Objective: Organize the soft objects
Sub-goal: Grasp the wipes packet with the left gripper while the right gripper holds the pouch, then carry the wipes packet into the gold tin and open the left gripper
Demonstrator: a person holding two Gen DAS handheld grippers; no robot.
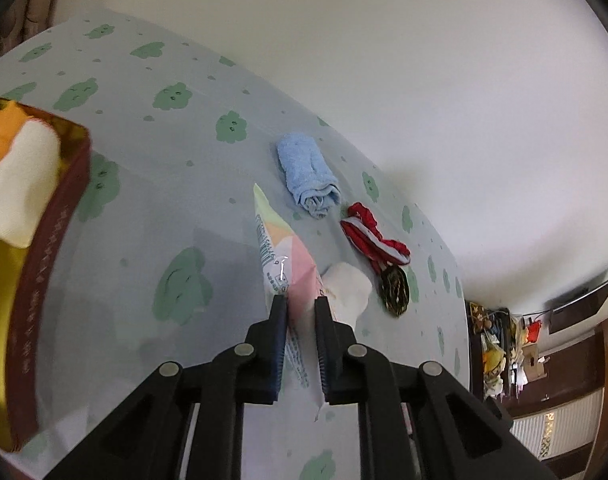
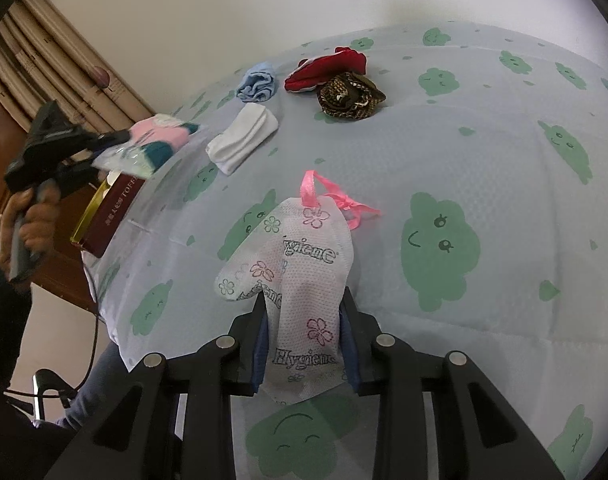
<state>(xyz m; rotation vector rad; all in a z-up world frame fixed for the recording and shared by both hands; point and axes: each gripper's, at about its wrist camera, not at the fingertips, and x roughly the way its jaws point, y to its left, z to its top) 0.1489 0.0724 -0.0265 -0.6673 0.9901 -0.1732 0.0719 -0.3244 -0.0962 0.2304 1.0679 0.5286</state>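
Left gripper (image 1: 300,300) is clamping a flat plastic packet (image 1: 282,256) between its two pads; the packet, printed in pink, green and white, is sticking out forward past the fingertips, tilted up off the table (image 1: 152,184). In the right wrist view the same gripper (image 2: 104,148) is appearing at the left edge, gripped by a hand (image 2: 32,220), with the packet (image 2: 152,144) hanging above a dark red box (image 2: 108,212) at the table's edge. No earlier frame being given, only the closed grip is being shown.

Right gripper (image 2: 304,300) is closing on a white mesh pouch (image 2: 296,272) marked "Hygiene" with flower prints. The pouch is lying on the table (image 2: 483,152), its lower part between the pads, its upper part reaching forward beyond the fingertips. A pink ribbon (image 2: 335,196) is trailing from its far end.

Soft things lying on the table beyond both grippers: a rolled blue towel (image 1: 307,178) (image 2: 258,86), a red-and-white cloth (image 1: 373,236) (image 2: 327,68), a brown patterned cloth (image 1: 395,290) (image 2: 349,98) touching the red one, and a folded white cloth (image 1: 345,286) (image 2: 244,138) just beside the left gripper's right finger.

The box (image 1: 52,248), to the left of the left gripper, is holding white and orange cloths (image 1: 16,168). The cover on the table is pale blue with green cloud faces.
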